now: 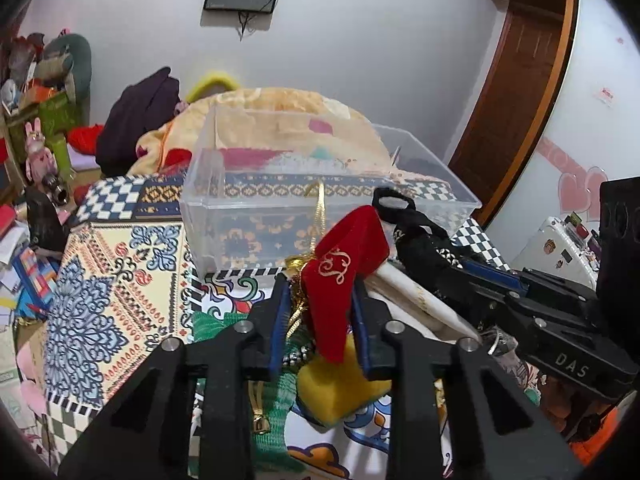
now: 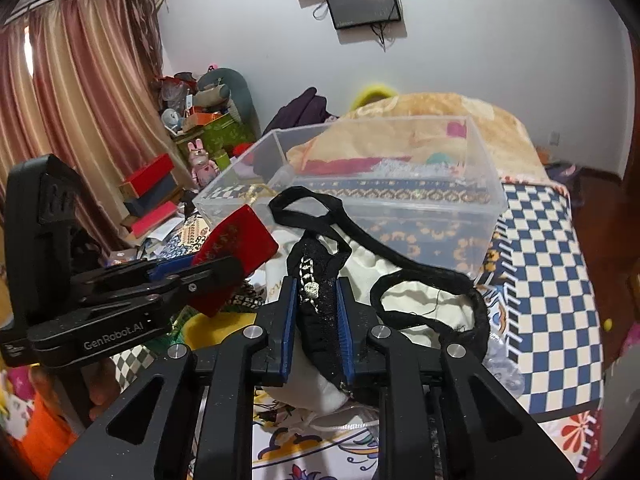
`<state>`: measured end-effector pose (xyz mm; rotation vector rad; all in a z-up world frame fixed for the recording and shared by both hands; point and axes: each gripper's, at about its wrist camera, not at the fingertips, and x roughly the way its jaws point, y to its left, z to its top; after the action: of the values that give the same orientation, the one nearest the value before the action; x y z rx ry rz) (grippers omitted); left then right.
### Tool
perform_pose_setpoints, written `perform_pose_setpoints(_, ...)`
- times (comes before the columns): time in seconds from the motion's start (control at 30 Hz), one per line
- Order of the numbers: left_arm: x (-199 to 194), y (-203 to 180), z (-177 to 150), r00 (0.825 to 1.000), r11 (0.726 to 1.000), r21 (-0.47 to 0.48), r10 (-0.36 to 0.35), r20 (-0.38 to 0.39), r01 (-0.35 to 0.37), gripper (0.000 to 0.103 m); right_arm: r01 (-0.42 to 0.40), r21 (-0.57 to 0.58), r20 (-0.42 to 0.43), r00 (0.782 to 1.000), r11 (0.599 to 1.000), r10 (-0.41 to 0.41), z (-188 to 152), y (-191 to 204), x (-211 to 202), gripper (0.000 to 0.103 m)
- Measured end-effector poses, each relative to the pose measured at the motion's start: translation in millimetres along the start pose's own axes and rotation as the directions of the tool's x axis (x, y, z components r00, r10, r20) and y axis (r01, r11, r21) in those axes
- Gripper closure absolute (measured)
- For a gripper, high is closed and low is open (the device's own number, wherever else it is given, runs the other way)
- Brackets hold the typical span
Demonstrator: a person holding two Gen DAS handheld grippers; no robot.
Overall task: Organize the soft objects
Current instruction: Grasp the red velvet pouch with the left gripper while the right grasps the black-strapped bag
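Before the clear box (image 1: 320, 216), left tongs (image 1: 320, 312) clamp a red pouch (image 1: 340, 276), right tongs (image 2: 316, 316) pinch black lace (image 2: 320, 300).

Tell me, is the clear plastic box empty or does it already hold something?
Cannot tell for sure. The clear plastic box is open-topped; only the patterned cloth beneath shows through its walls. A gold cord seems to hang by it.

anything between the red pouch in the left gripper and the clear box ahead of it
Nothing visible blocks it. The red velvet pouch is clamped in the left gripper, the clear plastic box sits open-topped just beyond, and only its near wall must be cleared.
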<state>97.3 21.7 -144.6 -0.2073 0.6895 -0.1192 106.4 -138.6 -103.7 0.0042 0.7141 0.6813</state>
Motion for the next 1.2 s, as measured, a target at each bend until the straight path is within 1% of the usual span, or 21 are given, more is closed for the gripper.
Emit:
perform_pose_setpoints(0.1,-13.8,-2.6,3.9,0.999,1.0,0.008,0.008,0.034,-0.008,0.077,0.009,0.009,0.032,0.999,1.0,-0.009,2.3,-2.2,-10.0,0.087)
perform_pose_setpoints(0.27,-37.7,-4.1,17.9,0.995,1.0,0.012,0.016,0.101,-0.017,0.077,0.02,0.023,0.113,0.993,1.0,-0.023,11.2,-6.3,-35.1,0.088)
perform_pose_setpoints(0.47,-63.1,-9.3,36.1,0.983,0.998,0.039,0.032,0.182,-0.04,0.077,0.036,0.018,0.195,0.98,0.999,-0.039,25.7,-7.7,-59.1,0.088)
perform_pose_setpoints(0.73,-69.0,-4.5,63.1,0.97,0.998,0.044,0.035,0.24,-0.047,0.077,0.063,0.004,0.29,0.955,0.998,-0.062,50.3,-7.7,-75.9,0.088)
perform_pose_setpoints(0.83,-65.5,-1.3,74.4,0.968,0.998,0.041,0.044,0.247,-0.055,0.077,0.073,-0.007,0.317,0.946,0.997,-0.067,61.4,-6.7,-77.4,0.088)
perform_pose_setpoints(0.93,-57.2,2.3,86.1,0.971,0.998,0.033,0.049,0.234,-0.058,0.077,0.089,-0.023,0.332,0.94,0.996,-0.077,72.3,-3.9,-71.3,0.088)
perform_pose_setpoints(1.1,-38.9,3.4,98.8,0.975,0.995,0.044,0.082,0.205,-0.093,0.077,0.117,-0.048,0.322,0.942,0.992,-0.096,83.0,0.6,-53.8,0.088)
perform_pose_setpoints(1.2,-24.2,3.1,104.0,0.981,0.994,0.054,0.087,0.172,-0.097,0.077,0.125,-0.054,0.299,0.949,0.991,-0.103,86.2,-0.4,-38.8,0.088)
